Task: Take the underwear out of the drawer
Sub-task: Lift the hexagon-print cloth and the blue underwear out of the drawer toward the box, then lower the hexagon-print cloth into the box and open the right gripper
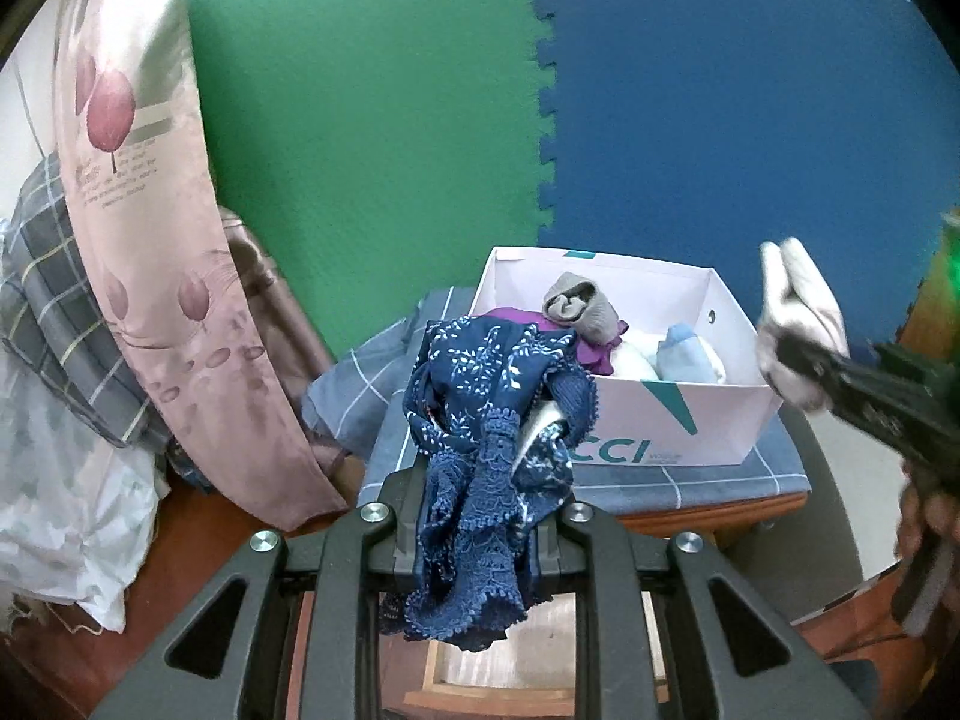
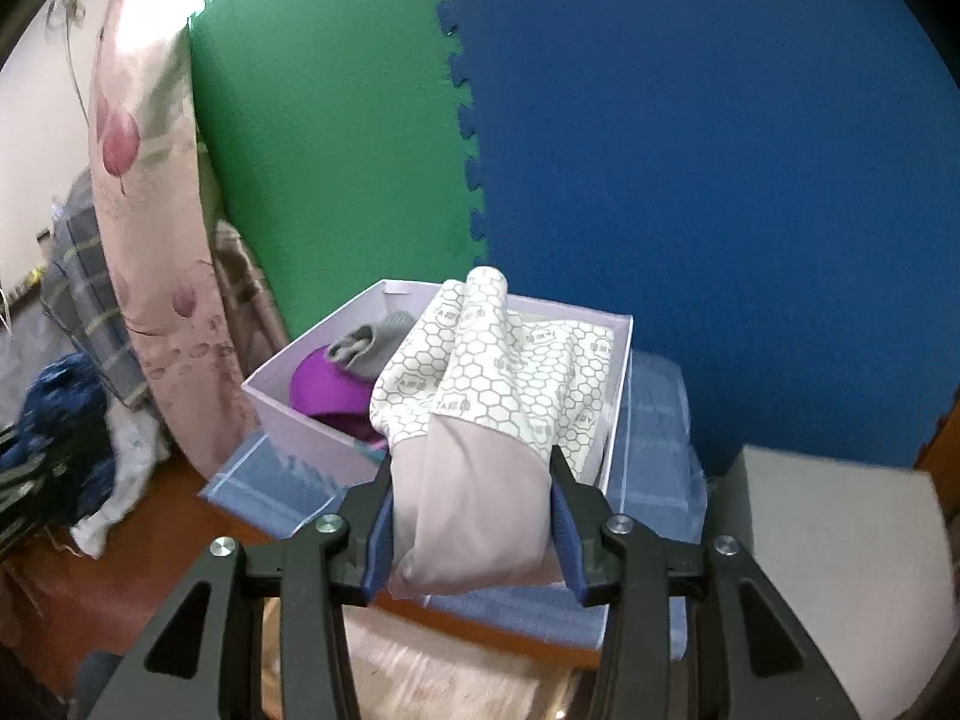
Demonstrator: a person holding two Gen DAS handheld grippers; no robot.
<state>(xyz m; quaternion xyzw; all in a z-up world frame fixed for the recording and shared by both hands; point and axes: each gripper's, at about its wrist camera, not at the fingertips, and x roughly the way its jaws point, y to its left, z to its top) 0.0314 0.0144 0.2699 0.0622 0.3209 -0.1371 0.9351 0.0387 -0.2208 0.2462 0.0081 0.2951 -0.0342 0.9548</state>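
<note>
Left tool [image 1: 480, 540] clamped nearly shut, right tool [image 2: 471, 525] clamped partly open, both angled downward.

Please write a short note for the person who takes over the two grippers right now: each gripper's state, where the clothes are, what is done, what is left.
Left gripper: shut on the dark blue lace underwear, held in the air in front of the white box.
Right gripper: shut on the pale honeycomb-print underwear, also clear of the box.
Done: both pieces are out.
Left: put them down. A grey piece, a purple piece and light blue and white pieces are in the box; what kind of clothes they are cannot be told.
</note>
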